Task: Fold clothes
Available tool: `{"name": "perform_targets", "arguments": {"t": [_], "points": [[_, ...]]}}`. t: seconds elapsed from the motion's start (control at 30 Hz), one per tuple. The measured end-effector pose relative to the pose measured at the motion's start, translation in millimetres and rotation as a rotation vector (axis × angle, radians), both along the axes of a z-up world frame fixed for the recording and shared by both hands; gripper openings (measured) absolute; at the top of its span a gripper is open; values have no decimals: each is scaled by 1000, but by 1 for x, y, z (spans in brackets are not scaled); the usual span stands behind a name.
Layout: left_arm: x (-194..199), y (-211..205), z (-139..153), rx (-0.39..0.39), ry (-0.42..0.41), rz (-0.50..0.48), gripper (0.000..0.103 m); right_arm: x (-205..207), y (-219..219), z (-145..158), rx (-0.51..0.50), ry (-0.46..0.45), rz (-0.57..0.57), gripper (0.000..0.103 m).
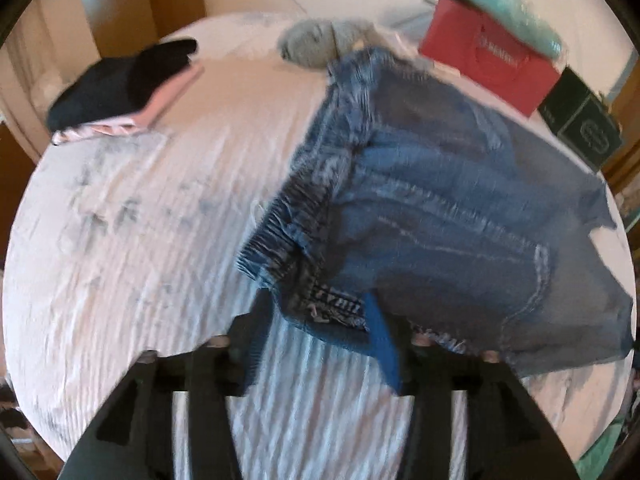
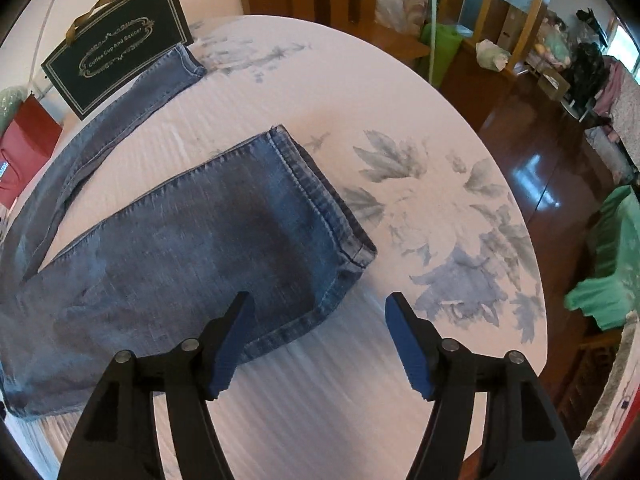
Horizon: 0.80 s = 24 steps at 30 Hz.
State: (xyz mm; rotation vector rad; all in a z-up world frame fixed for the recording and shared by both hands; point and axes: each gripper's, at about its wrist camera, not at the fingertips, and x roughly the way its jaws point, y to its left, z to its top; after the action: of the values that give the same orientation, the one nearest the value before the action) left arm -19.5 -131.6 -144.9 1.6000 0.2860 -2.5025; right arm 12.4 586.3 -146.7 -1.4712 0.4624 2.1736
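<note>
Here, jeans (image 2: 192, 232) hem lies btwn open right gripper (image 2: 320, 308) jaws.

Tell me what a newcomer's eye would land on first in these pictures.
First the blue jeans, legs spread across the white floral bedsheet, the nearer hem just ahead of the open right gripper. In the left wrist view the left gripper stands open at their bunched waistband. At the far edge lie a red bag and a dark gift bag.
</note>
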Motion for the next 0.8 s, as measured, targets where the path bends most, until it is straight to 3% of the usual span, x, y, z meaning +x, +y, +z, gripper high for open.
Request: {"name": "perform_targets", "arguments": {"t": [0.1, 0.3, 0.33, 0.37, 0.4, 0.43, 0.47, 0.57, 0.67, 0.77, 0.8], "points": [[-2, -5, 1, -46, 3, 18, 66, 3, 2, -2, 3, -6, -20, 77], [-14, -8, -38, 15, -67, 37, 66, 0, 1, -7, -26, 11, -29, 93], [-17, -5, -37, 6, -65, 39, 63, -2, -1, -9, -25, 9, -29, 93], [-19, -2, -37, -2, -63, 40, 52, -6, -3, -13, -29, 1, -28, 91], [-22, 1, -36, -11, -60, 41, 36, -10, -5, -16, -33, -8, -26, 69], [-24, 4, -36, -20, -58, 43, 18, -14, -8, -19, -37, -17, -24, 22], [-27, 7, -35, -29, -55, 44, 17, -18, -11, -22, -21, -36, -25, 9], [-19, 2, -20, -6, -36, 56, 14, -24, -22, -15, 52, -64, 6, 6], [-3, -6, 0, 19, -20, 57, 14, -5, -22, 19, 108, -6, 6, 5], [16, -14, 17, 27, -15, 41, 7, 26, -8, 44, 61, 38, -28, 5], [24, -17, 18, 25, -26, 28, 7, 30, -6, 38, 60, 7, -28, 5]]}}
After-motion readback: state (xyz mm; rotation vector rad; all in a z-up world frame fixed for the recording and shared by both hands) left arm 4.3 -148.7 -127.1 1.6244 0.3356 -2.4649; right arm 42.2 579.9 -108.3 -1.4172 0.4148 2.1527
